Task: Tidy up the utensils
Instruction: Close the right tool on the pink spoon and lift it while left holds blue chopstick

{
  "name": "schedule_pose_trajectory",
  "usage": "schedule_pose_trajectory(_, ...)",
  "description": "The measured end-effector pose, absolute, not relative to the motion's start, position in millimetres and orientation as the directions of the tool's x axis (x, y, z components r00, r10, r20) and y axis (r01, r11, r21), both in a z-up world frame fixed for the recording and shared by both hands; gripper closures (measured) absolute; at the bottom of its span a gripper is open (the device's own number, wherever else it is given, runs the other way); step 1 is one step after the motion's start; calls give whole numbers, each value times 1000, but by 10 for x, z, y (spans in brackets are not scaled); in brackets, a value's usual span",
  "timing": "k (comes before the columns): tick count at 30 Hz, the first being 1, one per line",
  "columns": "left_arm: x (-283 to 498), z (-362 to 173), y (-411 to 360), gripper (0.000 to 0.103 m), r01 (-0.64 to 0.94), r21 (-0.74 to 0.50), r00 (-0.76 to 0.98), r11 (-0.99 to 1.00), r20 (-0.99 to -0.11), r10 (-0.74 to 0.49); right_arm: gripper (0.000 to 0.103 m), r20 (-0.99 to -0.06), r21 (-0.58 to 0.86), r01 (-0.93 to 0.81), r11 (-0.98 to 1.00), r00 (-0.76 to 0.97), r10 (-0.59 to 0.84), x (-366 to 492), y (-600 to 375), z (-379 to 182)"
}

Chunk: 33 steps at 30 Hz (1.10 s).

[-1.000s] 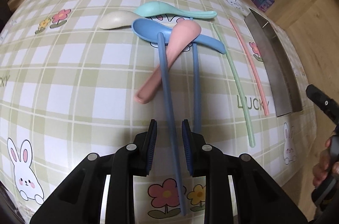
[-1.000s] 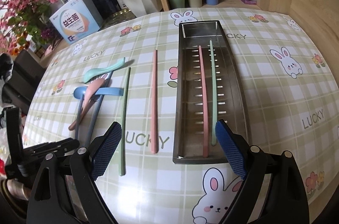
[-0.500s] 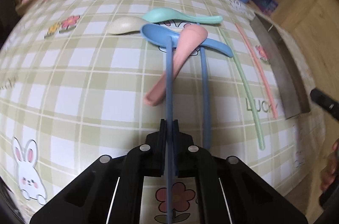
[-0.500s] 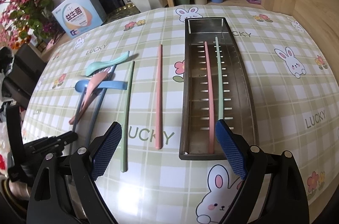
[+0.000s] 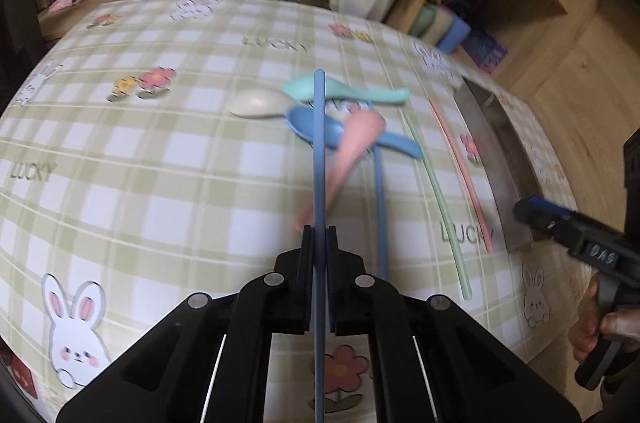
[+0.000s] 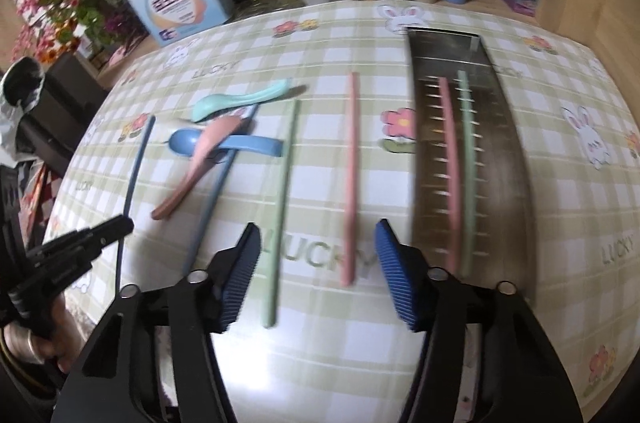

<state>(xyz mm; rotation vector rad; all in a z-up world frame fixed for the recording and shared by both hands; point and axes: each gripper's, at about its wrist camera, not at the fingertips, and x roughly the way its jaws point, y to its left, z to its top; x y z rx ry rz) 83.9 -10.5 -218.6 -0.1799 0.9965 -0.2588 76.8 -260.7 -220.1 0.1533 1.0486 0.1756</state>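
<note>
Blue chopstick [image 5: 319,159] has lifted, clamped in left hand-held gripper [image 5: 319,247]; right one [image 6: 316,263] gapes (tray's [image 6: 508,159] contents: right view only).

Left wrist cam sits low and close over the table [image 5: 120,151], looking forward along closed jaws; spoon pile [image 5: 336,119] lies ahead, steel tray [image 5: 504,159] far right of the jaws. Right wrist cam sits higher, with open jaws: tray [image 6: 516,159] ahead-right, pile [image 6: 216,135] ahead-left. Both share the pile, loose chopsticks and tray.
</note>
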Motion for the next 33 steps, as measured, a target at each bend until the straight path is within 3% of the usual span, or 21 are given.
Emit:
schedule_pose_trajectory(12,928,-2098,550,98,53,-303,558,952,-782,-280,64,-845,295,-188,937,406,348,1342,-1510,-2517)
schedule_pose_trajectory(23,924,-2232,838,98,-17,-350,560,937,-779,-281,70,-879,267,-93,959,384,282,1613,-1272,-2749)
schedule_pose_trajectory(28,895,-2280,885,98,-36,-354,554,935,-785,-276,80,-881,249,-75,966,395,258,1617,-1273,-2767)
schedule_pose_trajectory(30,878,-2292,887,98,-41,-358,551,933,-787,-278,91,-880,255,-86,963,393,268,1605,-1261,-2744)
schedule_pose_trajectory(33,844,-2293,863,98,-40,-361,550,932,-786,-281,97,-871,266,-121,956,396,292,1549,-1239,-2697)
